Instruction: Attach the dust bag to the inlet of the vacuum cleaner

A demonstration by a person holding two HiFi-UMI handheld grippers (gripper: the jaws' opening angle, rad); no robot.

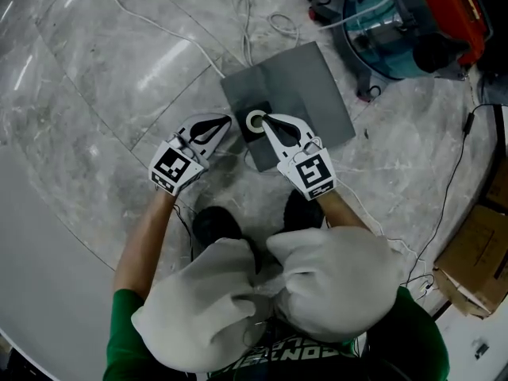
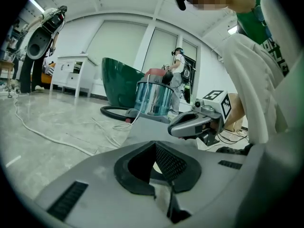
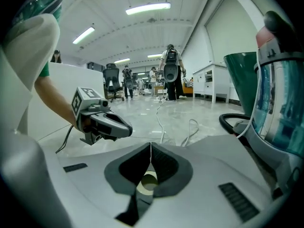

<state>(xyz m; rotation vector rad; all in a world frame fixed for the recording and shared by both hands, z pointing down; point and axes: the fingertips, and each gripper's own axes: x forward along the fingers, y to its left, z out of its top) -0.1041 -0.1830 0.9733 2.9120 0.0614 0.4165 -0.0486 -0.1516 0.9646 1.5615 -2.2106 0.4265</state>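
Closest to me are my two knees in white trousers [image 1: 329, 280], with green sleeves on either side; beyond them my forearms reach out to the two grippers, each carrying a cube with black-and-white square markers.

On the polished grey marble floor [image 1: 103, 94] lies the flat grey square dust bag [image 1: 305, 82]; its black collar with a white ring [image 1: 255, 121] sits near the bag's lower left corner, face up; the bag is near the vacuum cleaner with the clear blue drum and red top [image 1: 401, 18] but apart from it, down and to the left of it in the head view.

My left gripper [image 1: 227, 119] has its fingers together, tips meeting, and I see nothing between them; they point at the bag's left edge, just beside the collar.

My right gripper [image 1: 266, 119] also has its fingers together, tip to tip; they sit right over the collar, and the white ring [image 3: 148, 182] shows under them in the right gripper view; whether they touch it I cannot tell.

White cables [image 1: 242, 14] trail over the floor beyond the bag; a brown cardboard box [image 1: 476, 260] stands at the right.
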